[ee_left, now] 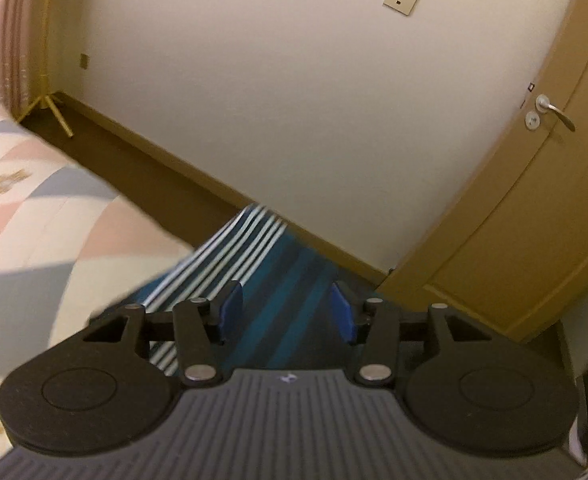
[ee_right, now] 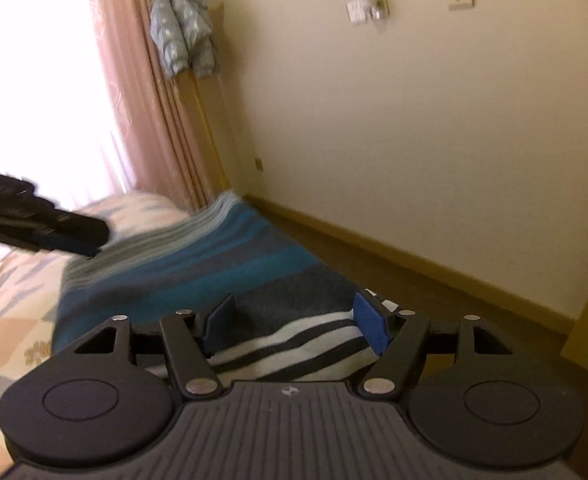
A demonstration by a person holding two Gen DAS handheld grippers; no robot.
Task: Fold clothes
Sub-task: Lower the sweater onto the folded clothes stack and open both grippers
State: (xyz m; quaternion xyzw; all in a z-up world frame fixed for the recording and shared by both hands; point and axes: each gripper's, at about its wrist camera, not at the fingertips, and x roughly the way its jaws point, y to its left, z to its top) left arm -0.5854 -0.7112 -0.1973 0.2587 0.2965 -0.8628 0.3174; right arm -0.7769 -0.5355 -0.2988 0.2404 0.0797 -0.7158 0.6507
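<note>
In the left wrist view the left gripper (ee_left: 285,312) hangs above the striped garment (ee_left: 253,264), its blue pads (ee_left: 231,308) apart with nothing pinched; the cloth lies below and ahead of the fingers, running toward the far edge of the bed (ee_left: 33,216), which spreads to the gripper's left. The garment looks like a soft knit in teal, dark blue and white bands, limp and likely to sag, so the fold should go best if this gripper comes down on an edge or corner, not the middle, and takes one layer only. The quilted bed cover is pale, patched in pink and grey. In the right wrist view the right gripper (ee_right: 298,324) sits low over the near end of the same garment (ee_right: 197,268), jaws wide, black-and-white bands between the pads (ee_right: 372,326) but not visibly pressed. The left gripper (ee_right: 73,236) shows ahead and to its left, over the far edge. Both ends should be lifted evenly to keep the crease straight.
</note>
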